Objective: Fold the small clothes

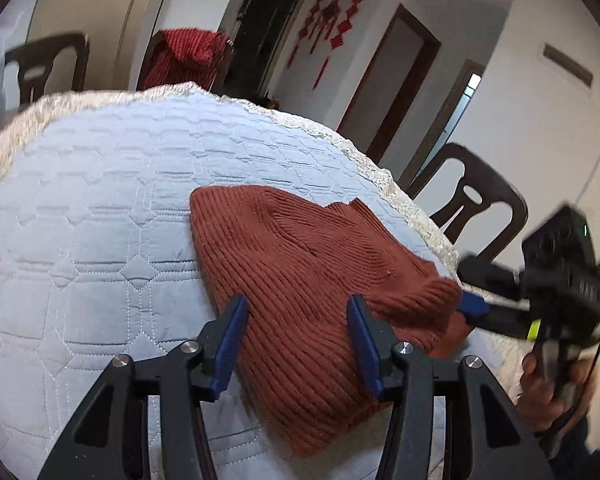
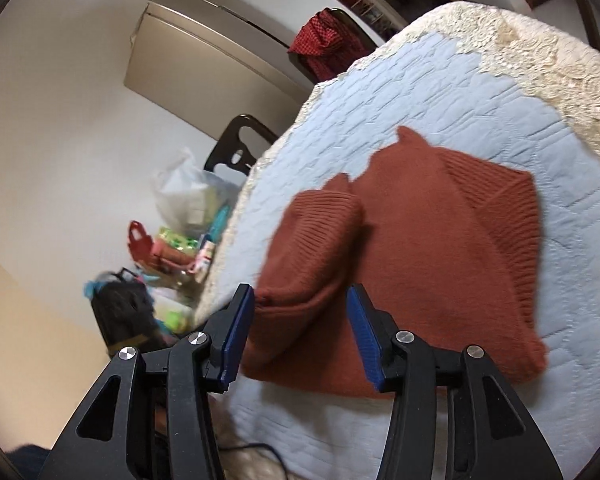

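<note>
A rust-red ribbed knit sweater [image 1: 300, 276] lies on the pale blue quilted table cover [image 1: 100, 208]. My left gripper [image 1: 296, 308] is open, its blue pads hovering just above the sweater's body. My right gripper [image 2: 300, 296] is open too, with a folded-over sleeve [image 2: 316, 236] of the sweater [image 2: 440, 240] lying between its pads without being pinched. In the left wrist view the right gripper [image 1: 472, 304] sits at the sweater's right edge by the rolled sleeve [image 1: 420, 300].
Dark chairs [image 1: 480, 200] stand around the table, one draped with a red checked cloth [image 1: 184, 60]. The cover has a cream lace border [image 2: 540, 52]. Bags and clutter [image 2: 180, 232] sit on the floor beyond the table's left edge.
</note>
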The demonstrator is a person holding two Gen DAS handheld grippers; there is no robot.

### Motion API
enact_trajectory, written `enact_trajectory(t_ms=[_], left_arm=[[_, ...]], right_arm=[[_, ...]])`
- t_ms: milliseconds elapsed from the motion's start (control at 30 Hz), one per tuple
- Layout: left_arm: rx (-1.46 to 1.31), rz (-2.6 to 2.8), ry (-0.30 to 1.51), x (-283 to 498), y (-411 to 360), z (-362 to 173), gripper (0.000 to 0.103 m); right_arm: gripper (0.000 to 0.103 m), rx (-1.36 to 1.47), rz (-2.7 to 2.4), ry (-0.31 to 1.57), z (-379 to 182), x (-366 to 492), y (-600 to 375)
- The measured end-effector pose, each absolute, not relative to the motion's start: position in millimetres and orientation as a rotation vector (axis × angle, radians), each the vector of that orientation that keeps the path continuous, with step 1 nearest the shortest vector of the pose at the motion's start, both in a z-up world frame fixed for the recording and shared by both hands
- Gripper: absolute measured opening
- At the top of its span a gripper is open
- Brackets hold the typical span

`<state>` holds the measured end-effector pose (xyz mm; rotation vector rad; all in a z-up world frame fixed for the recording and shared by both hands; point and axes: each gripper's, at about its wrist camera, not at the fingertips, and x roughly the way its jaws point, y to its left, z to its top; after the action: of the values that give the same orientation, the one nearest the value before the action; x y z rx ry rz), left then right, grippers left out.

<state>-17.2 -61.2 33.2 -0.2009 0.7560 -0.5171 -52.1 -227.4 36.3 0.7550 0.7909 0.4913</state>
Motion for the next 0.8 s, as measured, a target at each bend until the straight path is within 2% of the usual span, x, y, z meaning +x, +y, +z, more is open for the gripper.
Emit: enact_trajectory(t_ms=[233, 567, 767, 800], left_arm=[[-0.181, -0.531, 0.752, -17, -63, 30, 0.053], [-0.184, -0.532, 0.754, -13, -63, 24, 0.054], [-0.176, -0.528, 0.751, -15, -64, 23, 0.054], [-0.179, -0.529, 0.752, -14, -63, 23, 0.054]], right_arm=[[0.055, 0.663, 0.392, 0.952, 22, -31, -207], [0.055, 0.77, 0.45, 0.971, 17, -23, -215], [0.055, 0.709, 0.473, 0.997, 14, -10, -204], [0.047, 0.695, 0.474, 0.995, 14, -9, -203]])
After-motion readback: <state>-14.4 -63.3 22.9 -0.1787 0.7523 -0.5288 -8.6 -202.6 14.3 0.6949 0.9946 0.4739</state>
